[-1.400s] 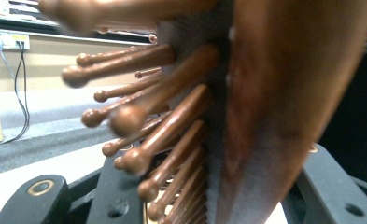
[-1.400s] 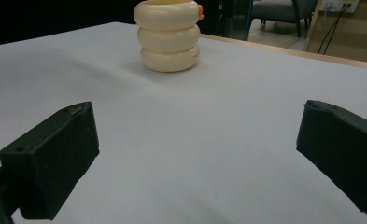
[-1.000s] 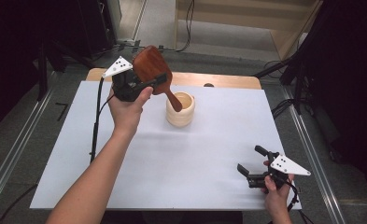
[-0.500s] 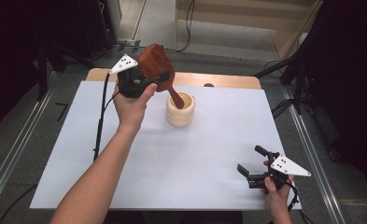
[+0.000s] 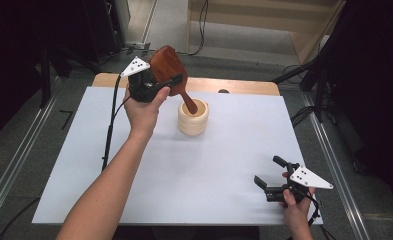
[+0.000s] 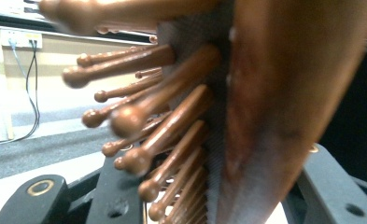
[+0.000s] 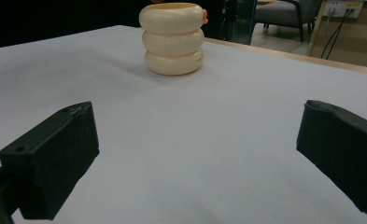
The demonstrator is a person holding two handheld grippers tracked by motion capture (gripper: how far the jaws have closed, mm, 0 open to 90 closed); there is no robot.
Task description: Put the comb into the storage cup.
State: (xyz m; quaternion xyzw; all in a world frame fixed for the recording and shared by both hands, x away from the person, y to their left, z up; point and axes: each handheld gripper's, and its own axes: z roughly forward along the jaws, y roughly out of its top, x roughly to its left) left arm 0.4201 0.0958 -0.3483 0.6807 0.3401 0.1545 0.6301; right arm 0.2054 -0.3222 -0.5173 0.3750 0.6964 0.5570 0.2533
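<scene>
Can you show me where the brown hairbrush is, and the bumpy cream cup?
brown hairbrush (image 5: pixel 165 64), high view, back of its head.
bumpy cream cup (image 7: pixel 173 43), right gripper view, middle ring of its side.

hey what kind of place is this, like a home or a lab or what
Most likely a lab or recording studio, not a home. A bare white table stands between metal floor rails, cables trail across the floor, and a person works a wooden hairbrush with hand-held grippers.
</scene>
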